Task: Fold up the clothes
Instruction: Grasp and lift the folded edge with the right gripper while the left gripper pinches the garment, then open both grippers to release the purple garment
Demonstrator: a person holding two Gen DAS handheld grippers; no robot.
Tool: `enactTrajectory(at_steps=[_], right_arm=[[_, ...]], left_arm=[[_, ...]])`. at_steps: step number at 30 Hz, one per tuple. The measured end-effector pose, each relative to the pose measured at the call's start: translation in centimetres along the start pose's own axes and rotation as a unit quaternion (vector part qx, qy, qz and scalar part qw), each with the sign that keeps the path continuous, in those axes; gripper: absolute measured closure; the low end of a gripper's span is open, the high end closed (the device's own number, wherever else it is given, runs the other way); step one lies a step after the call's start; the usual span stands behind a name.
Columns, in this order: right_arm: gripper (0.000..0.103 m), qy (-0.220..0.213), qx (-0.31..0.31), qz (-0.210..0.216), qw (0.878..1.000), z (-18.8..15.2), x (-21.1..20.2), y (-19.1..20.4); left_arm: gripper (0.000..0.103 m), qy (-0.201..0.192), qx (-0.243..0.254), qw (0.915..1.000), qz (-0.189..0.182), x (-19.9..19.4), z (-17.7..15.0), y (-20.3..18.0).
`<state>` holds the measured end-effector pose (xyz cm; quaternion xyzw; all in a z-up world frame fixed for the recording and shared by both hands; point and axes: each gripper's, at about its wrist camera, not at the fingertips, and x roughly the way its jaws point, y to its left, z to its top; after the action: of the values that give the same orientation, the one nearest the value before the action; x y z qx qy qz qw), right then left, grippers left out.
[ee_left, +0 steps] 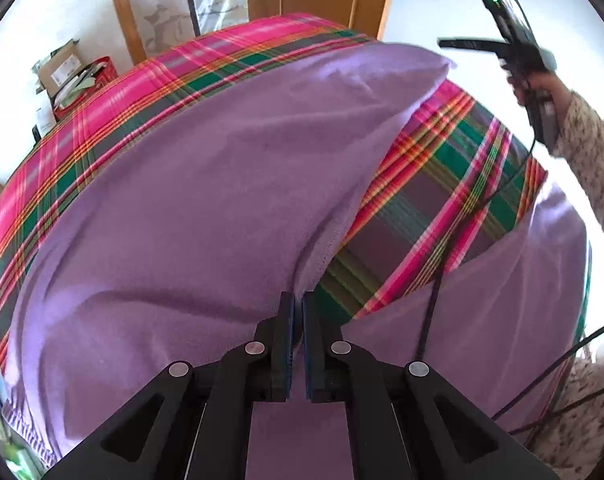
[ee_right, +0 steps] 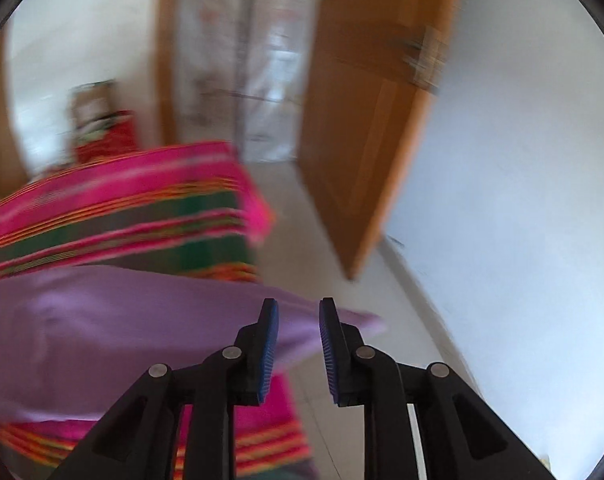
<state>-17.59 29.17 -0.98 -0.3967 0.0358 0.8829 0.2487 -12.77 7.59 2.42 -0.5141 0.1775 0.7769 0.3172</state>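
White walls enclose the room, and pale tiles cover the floor. A wooden door stands open onto a bright doorway. A cardboard box and a red bag are stacked against the far wall, beside a plaid-covered bed.

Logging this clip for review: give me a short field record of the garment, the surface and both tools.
garment: purple garment, spread out, one part folded over
surface: plaid cloth under the garment
left tool: shut on the garment's hemmed edge
right tool: open, nothing between its pads, garment corner just beyond
background: wooden door, open
image quality: right wrist view blurred
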Motion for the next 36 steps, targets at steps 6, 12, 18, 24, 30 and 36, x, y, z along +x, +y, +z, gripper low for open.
enactTrajectory(at_steps=[6,12,18,24,30,36], right_arm=[[0.079,0.035,0.071,0.105,0.991,1.7,3.6,-1.4],[0.059,0.063,0.011,0.179,0.982,2.6,5.1,0.4],[0.059,0.067,-0.074,0.195,0.976,1.9,4.5,2.8],[0.063,0.07,-0.102,0.175,0.977,0.9,4.1,3.2],[0.068,0.063,-0.103,0.162,0.979,0.5,3.7,2.8],[0.068,0.028,-0.101,0.152,0.983,1.1,3.2,2.9]], left_arm=[[0.099,0.011,-0.013,0.9998,-0.006,0.3,-0.3,0.6],[0.098,0.021,-0.016,0.9997,-0.001,0.7,-0.2,0.5],[0.096,0.031,-0.031,0.999,-0.008,0.9,-0.1,0.8],[0.092,0.026,-0.038,0.9987,-0.023,0.2,0.2,0.8],[0.086,0.009,-0.051,0.9979,-0.04,-0.9,0.7,0.9],[0.079,-0.016,-0.089,0.9928,-0.078,-1.9,1.9,1.7]])
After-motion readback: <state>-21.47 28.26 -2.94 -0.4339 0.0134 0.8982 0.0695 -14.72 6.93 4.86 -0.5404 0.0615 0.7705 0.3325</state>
